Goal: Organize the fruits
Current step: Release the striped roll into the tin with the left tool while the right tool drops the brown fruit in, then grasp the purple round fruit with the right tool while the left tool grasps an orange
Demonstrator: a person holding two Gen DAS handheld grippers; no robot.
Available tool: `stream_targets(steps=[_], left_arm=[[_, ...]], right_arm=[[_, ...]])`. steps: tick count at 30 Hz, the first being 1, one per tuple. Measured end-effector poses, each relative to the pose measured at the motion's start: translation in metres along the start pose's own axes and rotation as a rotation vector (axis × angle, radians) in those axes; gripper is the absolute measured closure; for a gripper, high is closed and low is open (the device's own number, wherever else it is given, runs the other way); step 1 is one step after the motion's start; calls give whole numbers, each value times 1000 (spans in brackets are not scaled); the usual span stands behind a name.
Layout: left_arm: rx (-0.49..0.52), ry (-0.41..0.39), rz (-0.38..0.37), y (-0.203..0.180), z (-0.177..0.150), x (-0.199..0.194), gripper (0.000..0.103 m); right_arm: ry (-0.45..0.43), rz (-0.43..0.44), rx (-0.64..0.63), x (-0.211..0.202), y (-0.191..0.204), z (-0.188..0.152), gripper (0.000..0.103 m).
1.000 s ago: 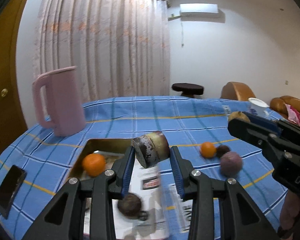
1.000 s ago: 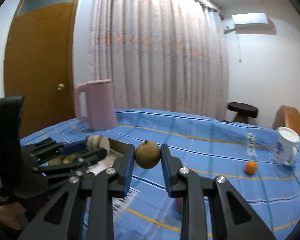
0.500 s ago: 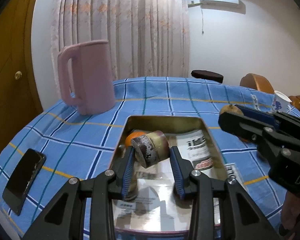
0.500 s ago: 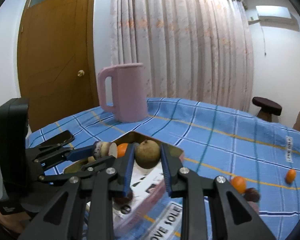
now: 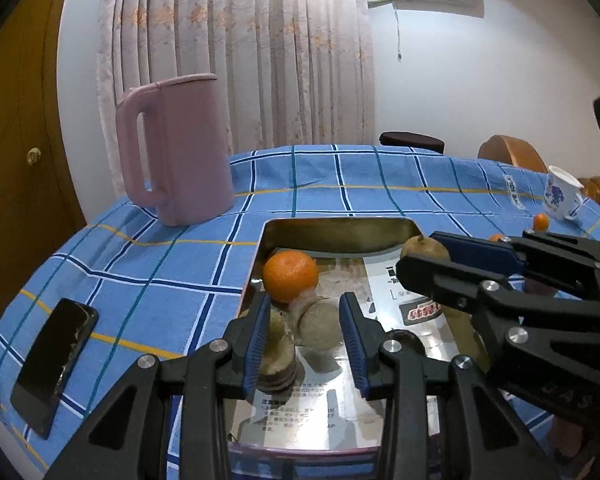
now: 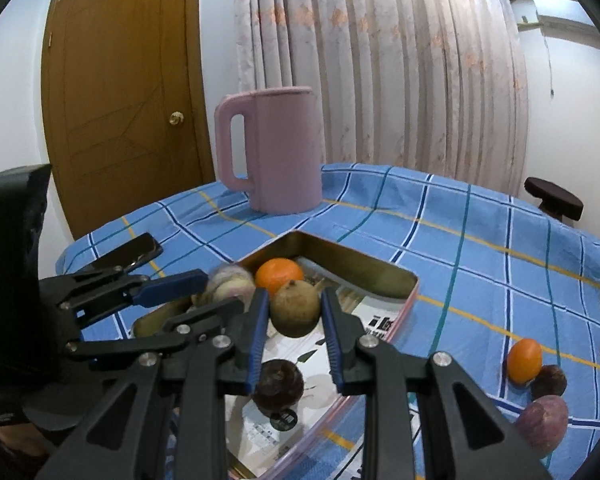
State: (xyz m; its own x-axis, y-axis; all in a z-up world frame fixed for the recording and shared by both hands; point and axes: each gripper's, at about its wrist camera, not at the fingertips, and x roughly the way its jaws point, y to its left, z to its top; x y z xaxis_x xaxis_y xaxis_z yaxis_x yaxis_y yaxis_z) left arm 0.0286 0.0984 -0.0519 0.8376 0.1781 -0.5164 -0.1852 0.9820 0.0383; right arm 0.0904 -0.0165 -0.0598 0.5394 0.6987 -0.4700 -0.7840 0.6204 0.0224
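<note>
A shiny metal tray (image 5: 332, 229) sits on the blue checked tablecloth and holds an orange (image 5: 290, 276) and a dark fruit (image 6: 278, 387). My left gripper (image 5: 304, 334) stands open over the tray; a cut, pale fruit piece (image 5: 315, 322) lies blurred between its fingers, free of the pads. My right gripper (image 6: 294, 320) is shut on a brown-green round fruit (image 6: 295, 313) held above the tray; it shows in the left wrist view (image 5: 424, 249) too. On the cloth right of the tray lie two small oranges (image 6: 524, 360), a dark fruit (image 6: 548, 382) and a purple fruit (image 6: 542, 420).
A tall pink jug (image 5: 174, 152) stands behind the tray at the left. A black phone (image 5: 54, 364) lies near the table's left edge. A white cup (image 5: 560, 198) stands at the far right. A dark stool (image 6: 554, 198) stands beyond the table.
Both grippers moved left over the tray. The left gripper opened and let go of the cut fruit piece, which dropped toward the tray. The right gripper still holds its fruit.
</note>
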Motion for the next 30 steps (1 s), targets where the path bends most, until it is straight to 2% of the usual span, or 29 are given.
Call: stream_targets(steps=[4, 8, 10, 12, 14, 15, 16, 17, 23, 27, 30], left_arm=[[53, -3, -22, -4, -3, 0, 65], [86, -6, -1, -8, -4, 1, 64], [91, -4, -4, -11, -5, 1, 58], [105, -8, 33, -13, -6, 0, 46], [76, -4, 17, -9, -7, 0, 36], [62, -5, 7, -7, -8, -1, 33], [52, -8, 14, -6, -7, -2, 33], [52, -7, 25, -5, -7, -3, 33], [11, -51, 17, -8, 3, -17, 33], [-7, -59, -6, -20, 8, -21, 33], [0, -63, -48, -36, 12, -23, 33]], right_arm=[[30, 13, 2, 8, 1, 0, 73], [52, 50, 13, 13, 4, -2, 73], [54, 48, 12, 13, 5, -2, 73], [59, 31, -4, 12, 7, -2, 72], [43, 26, -4, 8, 7, -2, 55], [35, 38, 6, 6, 7, -2, 33], [25, 44, 14, 3, 6, -2, 28], [16, 41, 15, -1, 5, -2, 29], [0, -104, 17, -35, -15, -7, 29], [20, -263, 131, -68, -66, -25, 29], [68, -374, 205, -79, -103, -40, 29]])
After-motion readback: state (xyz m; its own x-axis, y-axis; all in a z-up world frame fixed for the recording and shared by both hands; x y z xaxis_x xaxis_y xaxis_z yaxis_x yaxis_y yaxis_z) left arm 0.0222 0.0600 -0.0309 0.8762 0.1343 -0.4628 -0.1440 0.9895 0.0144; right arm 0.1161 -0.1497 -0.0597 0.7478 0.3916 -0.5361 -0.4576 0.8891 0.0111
